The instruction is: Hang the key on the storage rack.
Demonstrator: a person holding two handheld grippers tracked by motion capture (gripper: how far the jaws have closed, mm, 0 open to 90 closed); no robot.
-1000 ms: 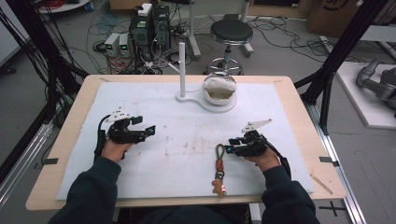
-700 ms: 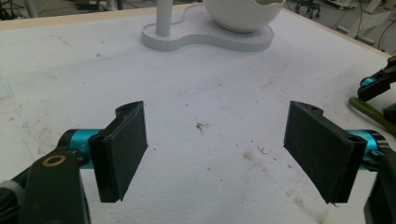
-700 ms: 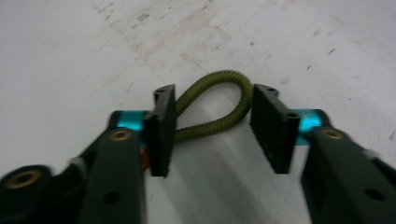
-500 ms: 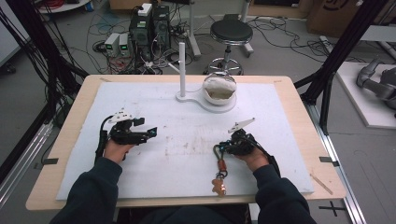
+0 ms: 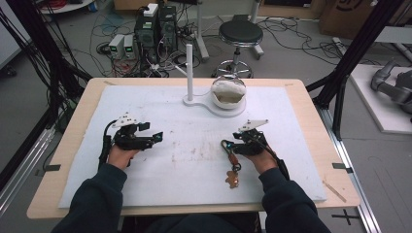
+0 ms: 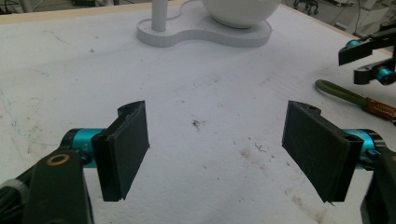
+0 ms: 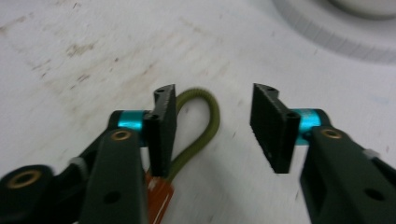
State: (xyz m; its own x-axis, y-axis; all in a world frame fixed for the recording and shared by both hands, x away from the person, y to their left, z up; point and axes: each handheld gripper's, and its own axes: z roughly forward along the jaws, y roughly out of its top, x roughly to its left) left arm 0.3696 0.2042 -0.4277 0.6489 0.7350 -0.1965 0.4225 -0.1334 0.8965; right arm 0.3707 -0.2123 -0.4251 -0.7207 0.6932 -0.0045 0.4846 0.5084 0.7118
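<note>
We note both tools low over the white mat [image 5: 194, 121] that covers the wooden surface [image 5: 311, 111]. Left tool [image 5: 156, 138] sits at the mat's left half, held in the person's left hand [image 5: 120, 154]; in the left gripper view its jaws stand wide apart over bare, stained mat, nothing between them. Right tool [image 7: 212, 126] sits at the mat's right half, jaws parted; in the right gripper view the olive-green cord loop [image 7: 201, 126] of a keychain [image 5: 232, 167] lies on the mat in the gap, close beside the left-hand jaw, and we cannot tell whether it touches the pad. In the high view the keychain runs from the tool's tips toward the person, ending in a small brown charm [image 5: 232, 180]. At the mat's far edge we see a white stand [image 5: 192, 99] with an upright post and a bowl [image 5: 228, 92] on its base, well apart from both tools.
</note>
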